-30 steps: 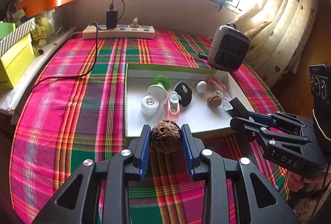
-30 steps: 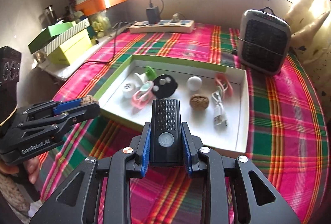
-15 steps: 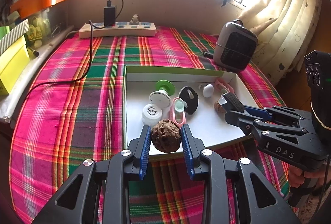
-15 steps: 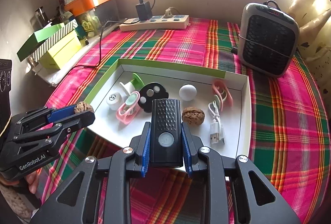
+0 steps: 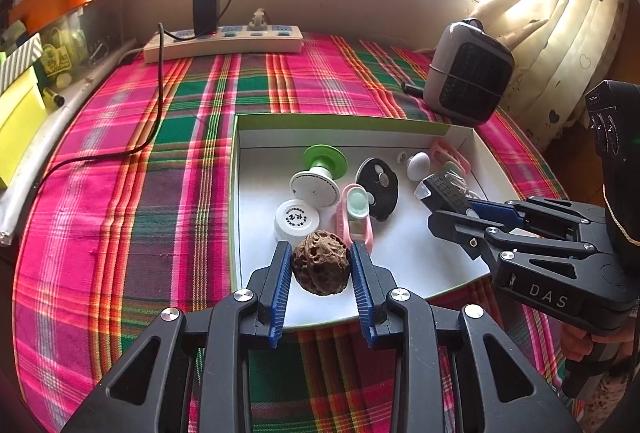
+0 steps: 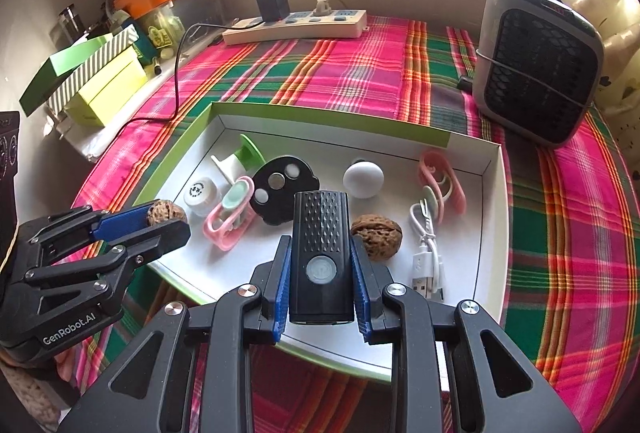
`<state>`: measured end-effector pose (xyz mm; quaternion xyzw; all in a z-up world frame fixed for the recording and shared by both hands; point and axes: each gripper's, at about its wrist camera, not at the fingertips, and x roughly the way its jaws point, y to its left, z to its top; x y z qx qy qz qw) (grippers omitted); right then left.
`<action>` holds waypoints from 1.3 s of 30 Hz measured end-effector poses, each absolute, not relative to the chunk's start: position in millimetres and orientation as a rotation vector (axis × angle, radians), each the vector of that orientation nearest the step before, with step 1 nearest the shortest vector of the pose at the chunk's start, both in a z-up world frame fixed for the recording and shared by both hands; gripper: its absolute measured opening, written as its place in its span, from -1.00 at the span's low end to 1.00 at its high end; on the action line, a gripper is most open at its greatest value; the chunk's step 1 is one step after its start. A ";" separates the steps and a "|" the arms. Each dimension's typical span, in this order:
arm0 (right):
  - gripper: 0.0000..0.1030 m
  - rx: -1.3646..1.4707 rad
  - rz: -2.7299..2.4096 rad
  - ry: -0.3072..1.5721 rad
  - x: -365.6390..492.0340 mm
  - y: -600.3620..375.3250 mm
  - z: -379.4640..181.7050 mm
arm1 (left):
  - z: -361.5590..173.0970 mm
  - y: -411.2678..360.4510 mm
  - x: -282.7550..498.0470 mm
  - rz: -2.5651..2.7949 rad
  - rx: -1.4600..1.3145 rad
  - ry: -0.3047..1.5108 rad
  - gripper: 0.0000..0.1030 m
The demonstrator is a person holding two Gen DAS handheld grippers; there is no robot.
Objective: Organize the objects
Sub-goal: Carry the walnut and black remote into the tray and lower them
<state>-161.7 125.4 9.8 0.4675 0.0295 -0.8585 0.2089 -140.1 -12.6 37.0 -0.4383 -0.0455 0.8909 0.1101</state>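
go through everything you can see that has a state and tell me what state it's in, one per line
Left claw: shut on a walnut, over the tray.
Right claw: shut on a black flashlight, over the tray.
Second walnut: lying loose in the tray.
White cable: coiled, unplugged.
Black charger: plugged into the power strip.
Green box: lid ajar.

Pink-green plaid tablecloth (image 5: 120, 201), white green-rimmed tray (image 5: 412, 253), brown walnut (image 5: 320, 267)

Readable stuff: right gripper (image 5: 442, 199) body has "DAS" on it, left gripper (image 6: 166, 219) says "GenRobot.AI". The white cap's (image 5: 296, 219) print is too small to make out.
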 end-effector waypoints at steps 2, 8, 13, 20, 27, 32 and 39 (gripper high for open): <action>-0.46 1.305 -2.387 0.090 -163.0 124.2 8.1 | 34.3 -11.9 -142.8 2.616 -1.302 -0.130 -0.46; -0.46 1.303 -2.405 0.149 -164.6 119.4 5.4 | 30.6 -10.0 -147.5 2.613 -1.313 -0.120 -0.46; -0.46 1.303 -2.424 0.173 -167.6 119.8 4.3 | 27.4 -6.7 -150.0 2.606 -1.323 -0.097 -0.46; -0.46 1.303 -2.449 0.207 -169.8 120.3 1.7 | 25.3 -1.8 -153.9 2.609 -1.338 -0.053 -0.46; -0.46 1.306 -2.445 0.217 -169.6 119.8 -0.7 | 23.7 0.3 -154.8 2.614 -1.349 -0.013 -0.46; -0.46 1.308 -2.443 0.208 -169.9 119.5 -2.1 | 23.4 -0.4 -155.4 2.614 -1.353 -0.008 -0.46; -0.46 1.313 -2.436 0.198 -169.8 119.5 -3.7 | 23.3 -0.1 -155.2 2.617 -1.358 -0.003 -0.46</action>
